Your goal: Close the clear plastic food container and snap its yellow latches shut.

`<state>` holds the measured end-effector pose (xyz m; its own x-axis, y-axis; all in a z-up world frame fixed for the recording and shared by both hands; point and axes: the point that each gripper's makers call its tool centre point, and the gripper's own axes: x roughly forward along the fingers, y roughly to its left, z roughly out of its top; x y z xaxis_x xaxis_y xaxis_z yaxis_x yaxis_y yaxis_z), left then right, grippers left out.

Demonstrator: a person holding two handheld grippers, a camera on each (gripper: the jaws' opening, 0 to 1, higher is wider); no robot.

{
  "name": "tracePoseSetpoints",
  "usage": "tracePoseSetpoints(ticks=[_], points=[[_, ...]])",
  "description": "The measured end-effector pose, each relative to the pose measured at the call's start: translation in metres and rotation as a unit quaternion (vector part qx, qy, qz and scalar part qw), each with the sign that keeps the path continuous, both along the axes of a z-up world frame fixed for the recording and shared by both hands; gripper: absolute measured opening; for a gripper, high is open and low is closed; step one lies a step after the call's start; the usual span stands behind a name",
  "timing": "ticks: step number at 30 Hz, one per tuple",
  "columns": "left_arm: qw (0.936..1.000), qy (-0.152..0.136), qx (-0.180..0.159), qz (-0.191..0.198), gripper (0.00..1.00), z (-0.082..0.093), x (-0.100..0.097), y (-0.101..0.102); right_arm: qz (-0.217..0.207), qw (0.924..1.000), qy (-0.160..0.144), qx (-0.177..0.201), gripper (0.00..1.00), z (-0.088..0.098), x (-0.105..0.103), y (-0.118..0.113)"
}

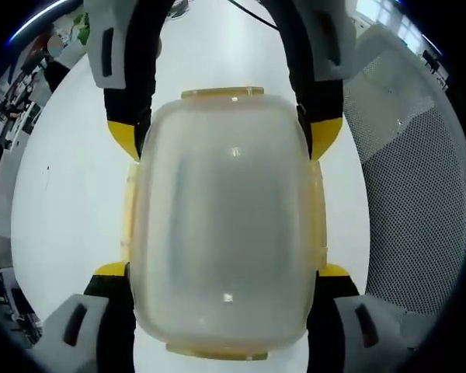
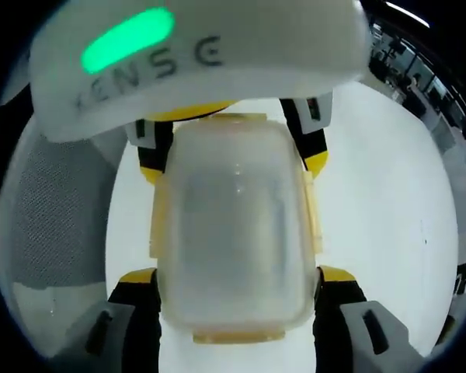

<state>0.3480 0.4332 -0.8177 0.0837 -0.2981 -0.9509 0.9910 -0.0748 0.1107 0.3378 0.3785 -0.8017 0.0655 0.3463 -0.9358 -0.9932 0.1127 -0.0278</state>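
The clear plastic food container lies on the white table with its frosted lid on top. Yellow latches show at its far end, near end and along both long sides. My left gripper has its yellow-tipped jaws pressed against the container's two sides at the near end. My right gripper reaches in from the top and clamps the far end the same way. In the right gripper view the container sits between the right gripper below and the left gripper above.
The white table spreads around the container. A grey mesh chair back stands just past the table edge, also visible as mesh. Office clutter lies far off at the left rim.
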Motion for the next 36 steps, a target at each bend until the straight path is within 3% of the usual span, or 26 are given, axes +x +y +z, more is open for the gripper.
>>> tracePoseSetpoints(ticks=[8, 36], points=[[0.9999, 0.004, -0.011, -0.003, 0.93, 0.0, 0.001, 0.001, -0.003, 0.9999, 0.002, -0.011, 0.82, -0.002, 0.001, 0.002], [1.0, 0.004, -0.004, -0.003, 0.94, 0.002, 0.041, -0.001, -0.005, 1.0, 0.004, -0.003, 0.82, 0.002, 0.039, 0.0]])
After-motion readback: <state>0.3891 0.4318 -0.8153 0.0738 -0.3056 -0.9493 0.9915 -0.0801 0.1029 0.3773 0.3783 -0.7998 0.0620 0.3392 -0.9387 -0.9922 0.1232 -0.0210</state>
